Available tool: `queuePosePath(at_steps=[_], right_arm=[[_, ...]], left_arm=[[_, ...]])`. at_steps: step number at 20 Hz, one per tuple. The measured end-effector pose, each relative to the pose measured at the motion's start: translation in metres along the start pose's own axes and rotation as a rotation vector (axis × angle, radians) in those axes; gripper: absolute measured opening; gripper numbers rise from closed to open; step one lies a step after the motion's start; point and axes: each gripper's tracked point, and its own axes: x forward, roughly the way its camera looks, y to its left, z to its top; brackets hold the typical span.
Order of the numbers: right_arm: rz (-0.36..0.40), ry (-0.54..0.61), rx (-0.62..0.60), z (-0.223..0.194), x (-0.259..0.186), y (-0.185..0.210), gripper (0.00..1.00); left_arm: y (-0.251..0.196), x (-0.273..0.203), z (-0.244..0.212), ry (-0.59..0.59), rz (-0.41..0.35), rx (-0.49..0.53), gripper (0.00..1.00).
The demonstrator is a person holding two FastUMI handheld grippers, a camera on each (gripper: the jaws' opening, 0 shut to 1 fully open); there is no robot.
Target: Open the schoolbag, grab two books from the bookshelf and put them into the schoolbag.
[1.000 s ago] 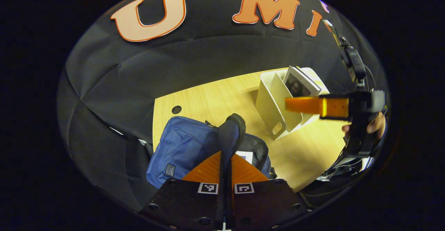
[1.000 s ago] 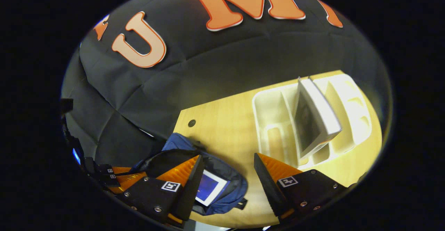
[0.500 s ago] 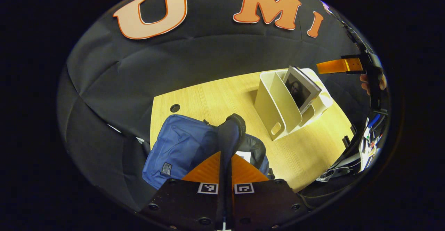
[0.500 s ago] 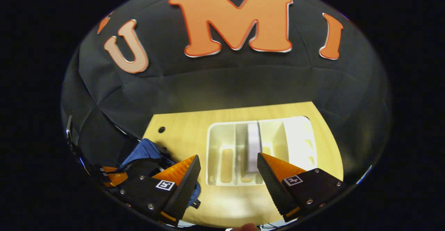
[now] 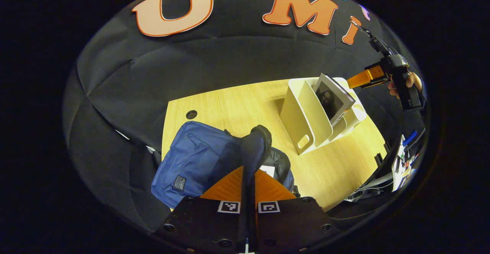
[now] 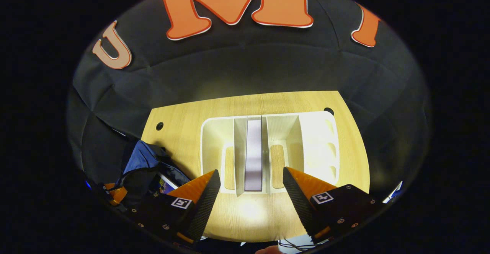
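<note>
Blue schoolbag (image 5: 191, 162): one, strap pinched by left gripper (image 5: 248, 177). Book (image 6: 253, 152): one, upright in bookshelf (image 6: 317, 139), edge toward wide-open right gripper (image 6: 250, 187).

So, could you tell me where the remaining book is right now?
The book stands upright in a middle slot of the white bookshelf on the table; in the right gripper view it sits straight ahead of the open right gripper.

A wooden table (image 6: 183, 131) is sitting against the black cloth wall (image 6: 245, 70), two round holes (image 6: 159, 126) showing near its back corners
</note>
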Motion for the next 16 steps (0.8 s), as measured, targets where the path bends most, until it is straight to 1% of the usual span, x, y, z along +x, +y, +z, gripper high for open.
queuePosePath(at_steps=[2,5,6,7,8,9,10,11,12,13,14,15,16], right_arm=[[-0.006,0.027,-0.017,0.000,0.014,-0.002,0.98],[-0.027,0.077,-0.005,-0.002,0.034,-0.005,0.97],[-0.028,0.093,-0.005,-0.003,0.040,-0.003,0.94],[-0.031,0.114,-0.007,-0.005,0.045,-0.001,0.89],[-0.036,0.134,-0.012,-0.008,0.052,0.001,0.78],[-0.046,0.155,-0.018,-0.011,0.057,0.002,0.74],[-0.062,0.174,-0.019,-0.012,0.060,-0.001,0.62],[-0.073,0.191,-0.016,-0.016,0.063,-0.002,0.55],[-0.076,0.197,-0.012,-0.014,0.058,0.000,0.38],[-0.081,0.211,-0.009,-0.016,0.064,-0.001,0.36],[-0.084,0.220,0.003,-0.017,0.063,-0.002,0.25],[-0.086,0.229,0.014,-0.016,0.060,-0.002,0.41],[-0.081,0.223,0.015,-0.014,0.058,-0.005,0.29]], left_arm=[[-0.002,0.001,-0.003,0.004,-0.004,-0.007,0.03],[-0.003,0.005,-0.007,0.011,-0.008,-0.011,0.03],[-0.003,0.007,-0.010,0.013,-0.010,-0.015,0.03],[-0.003,0.008,-0.011,0.015,-0.013,-0.019,0.03],[-0.003,0.008,-0.013,0.018,-0.013,-0.023,0.03],[-0.003,0.009,-0.014,0.018,-0.013,-0.023,0.03],[-0.003,0.008,-0.014,0.017,-0.014,-0.025,0.03],[-0.003,0.008,-0.013,0.017,-0.015,-0.028,0.03],[-0.003,0.009,-0.014,0.017,-0.015,-0.031,0.03],[-0.003,0.009,-0.014,0.019,-0.015,-0.034,0.03],[-0.003,0.010,-0.015,0.018,-0.016,-0.036,0.03],[-0.003,0.010,-0.015,0.018,-0.016,-0.038,0.03],[-0.002,0.014,-0.014,0.017,-0.019,-0.038,0.03]])
